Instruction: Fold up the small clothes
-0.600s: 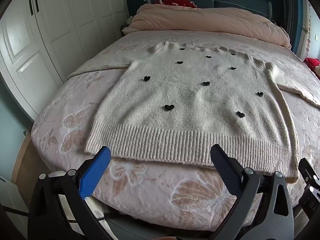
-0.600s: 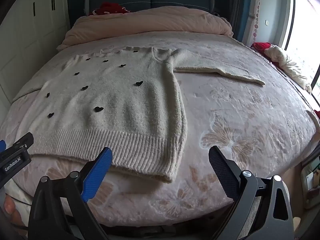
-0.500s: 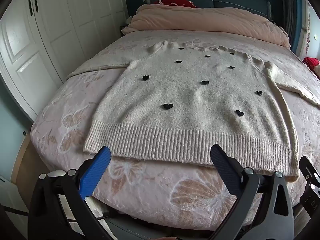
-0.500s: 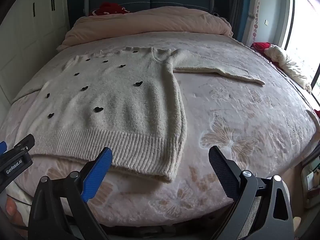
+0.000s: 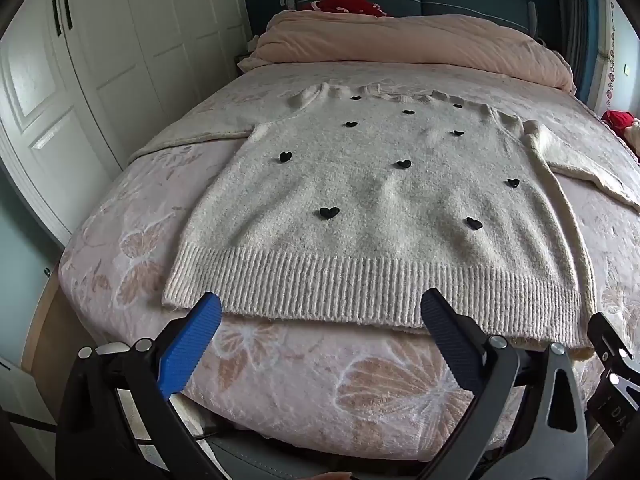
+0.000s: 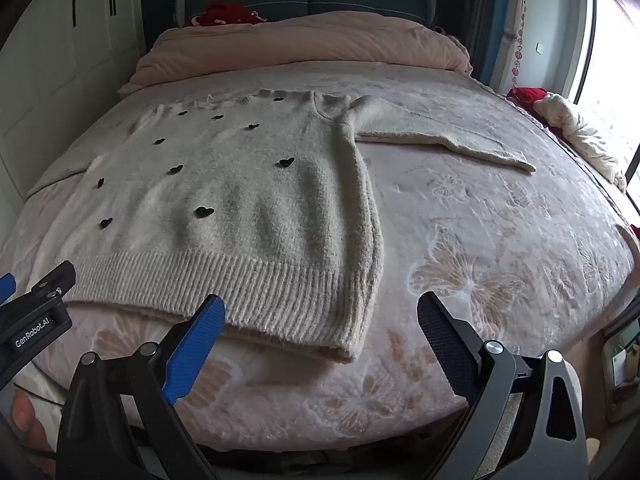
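Observation:
A cream knit sweater (image 5: 372, 200) with small black hearts lies flat on the bed, ribbed hem toward me, sleeves spread to both sides. It also shows in the right wrist view (image 6: 240, 208), with its right sleeve (image 6: 444, 140) stretched out to the right. My left gripper (image 5: 320, 312) is open and empty, just short of the hem's left half. My right gripper (image 6: 320, 316) is open and empty, just short of the hem's right corner.
The bed (image 5: 304, 380) has a pink butterfly blanket and a rolled pink duvet (image 5: 400, 40) at the head. White wardrobes (image 5: 80, 60) stand at the left. A crumpled cloth (image 6: 580, 132) lies at the bed's right edge by the window.
Both grippers have edged slightly closer to the sweater's hem. Both stay open.

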A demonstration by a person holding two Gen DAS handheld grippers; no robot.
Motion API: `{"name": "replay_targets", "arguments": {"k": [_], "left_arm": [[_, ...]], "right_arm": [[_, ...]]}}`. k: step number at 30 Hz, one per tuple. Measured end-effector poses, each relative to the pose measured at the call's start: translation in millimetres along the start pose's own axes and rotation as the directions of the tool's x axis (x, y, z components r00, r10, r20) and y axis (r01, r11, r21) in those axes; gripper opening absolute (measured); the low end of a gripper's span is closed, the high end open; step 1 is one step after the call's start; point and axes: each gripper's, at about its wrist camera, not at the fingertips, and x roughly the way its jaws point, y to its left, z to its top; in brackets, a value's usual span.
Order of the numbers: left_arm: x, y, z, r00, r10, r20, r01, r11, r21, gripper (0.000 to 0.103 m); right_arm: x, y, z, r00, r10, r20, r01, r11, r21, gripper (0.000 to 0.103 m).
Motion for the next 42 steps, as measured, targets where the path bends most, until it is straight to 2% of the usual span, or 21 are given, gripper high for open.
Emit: {"name": "replay_targets", "arguments": {"k": [42], "left_arm": [[-1.4,-6.3,-5.9,1.0,-0.011,0.005,0.011,1.0,0.027,0.098]], "right_arm": [[-2.9,-0.5,-0.3,1.0,0.012,0.003,-0.012,1.0,0.009,0.096]]}}
